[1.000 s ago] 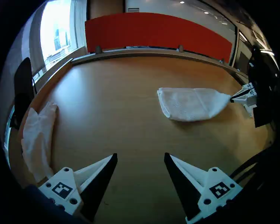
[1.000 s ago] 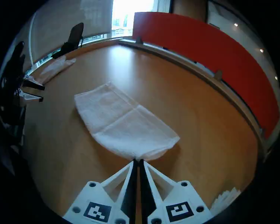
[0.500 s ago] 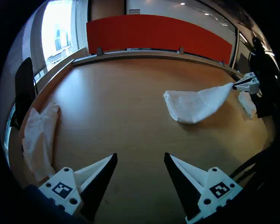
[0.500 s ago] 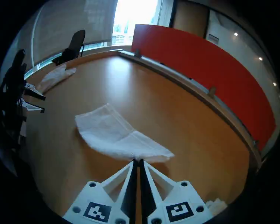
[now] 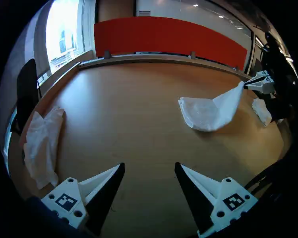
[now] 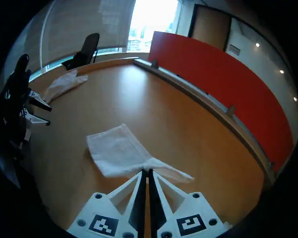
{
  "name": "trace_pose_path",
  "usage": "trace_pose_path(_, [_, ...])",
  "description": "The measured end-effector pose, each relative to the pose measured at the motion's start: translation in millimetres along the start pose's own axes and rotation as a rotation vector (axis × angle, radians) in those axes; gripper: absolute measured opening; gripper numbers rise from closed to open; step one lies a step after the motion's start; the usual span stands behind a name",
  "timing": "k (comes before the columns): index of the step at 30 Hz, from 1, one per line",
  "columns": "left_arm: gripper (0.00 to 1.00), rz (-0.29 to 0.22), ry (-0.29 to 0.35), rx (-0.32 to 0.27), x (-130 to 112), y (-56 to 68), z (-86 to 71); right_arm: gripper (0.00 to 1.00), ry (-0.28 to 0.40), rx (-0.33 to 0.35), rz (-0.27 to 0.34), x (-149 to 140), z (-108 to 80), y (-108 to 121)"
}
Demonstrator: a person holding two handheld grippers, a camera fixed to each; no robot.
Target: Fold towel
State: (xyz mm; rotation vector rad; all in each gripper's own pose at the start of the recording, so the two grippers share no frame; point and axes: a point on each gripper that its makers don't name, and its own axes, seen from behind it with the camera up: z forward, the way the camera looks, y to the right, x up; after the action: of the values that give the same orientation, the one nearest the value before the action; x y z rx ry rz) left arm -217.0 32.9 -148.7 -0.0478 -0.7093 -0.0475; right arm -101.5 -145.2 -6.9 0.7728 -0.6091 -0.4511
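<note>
A white folded towel (image 5: pixel 206 112) lies on the wooden table (image 5: pixel 129 103), right of centre in the left gripper view. My right gripper (image 6: pixel 146 173) is shut on one corner of the towel (image 6: pixel 117 152) and holds that corner up off the table, while the other end rests on the wood. From the left gripper view the right gripper (image 5: pixel 247 83) appears at the far right, gripping the raised corner. My left gripper (image 5: pixel 149 166) hangs open over bare table near the front edge, nothing between its fingers. It also appears at the left edge (image 6: pixel 43 115) of the right gripper view.
A crumpled white cloth (image 5: pixel 41 142) lies at the table's left edge, near a dark chair (image 5: pixel 26 95). Another small white cloth (image 5: pixel 261 111) lies at the far right. A red partition (image 5: pixel 169 35) runs along the table's back edge. Windows stand behind it to the left.
The right gripper has risen, lifting its corner of the towel higher; the towel has drawn in and less of it lies flat. The left gripper has stayed put.
</note>
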Motion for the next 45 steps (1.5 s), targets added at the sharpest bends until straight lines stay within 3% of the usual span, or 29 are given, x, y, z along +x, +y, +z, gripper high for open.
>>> trace_pose_path(12, [0.93,-0.020,0.008,0.018,-3.9,-6.6,-13.3,0.04,0.030,0.120,-0.083,44.8,42.5,-54.4])
trace_pose_path(22, [0.93,-0.052,0.006,0.039,-12.8,-18.0,-23.1,0.04,0.011,0.209,-0.124,56.0,75.2,-96.4])
trace_pose_path(24, [0.93,-0.058,0.004,0.044,-15.2,-21.2,-24.4,0.09,0.001,0.223,-0.127,54.2,79.8,-103.9])
trace_pose_path(30, [0.93,-0.071,-0.003,0.055,-20.7,-29.5,-25.1,0.73,-0.031,0.230,-0.119,43.3,86.6,-111.5])
trace_pose_path(34, [0.93,-0.070,-0.003,0.056,-20.2,-32.1,-24.4,0.79,-0.040,0.217,-0.103,37.7,85.2,-107.3])
trace_pose_path(45, [0.93,-0.061,0.005,0.052,-14.1,-33.3,-22.3,0.79,-0.062,0.189,-0.069,19.6,77.0,-95.5])
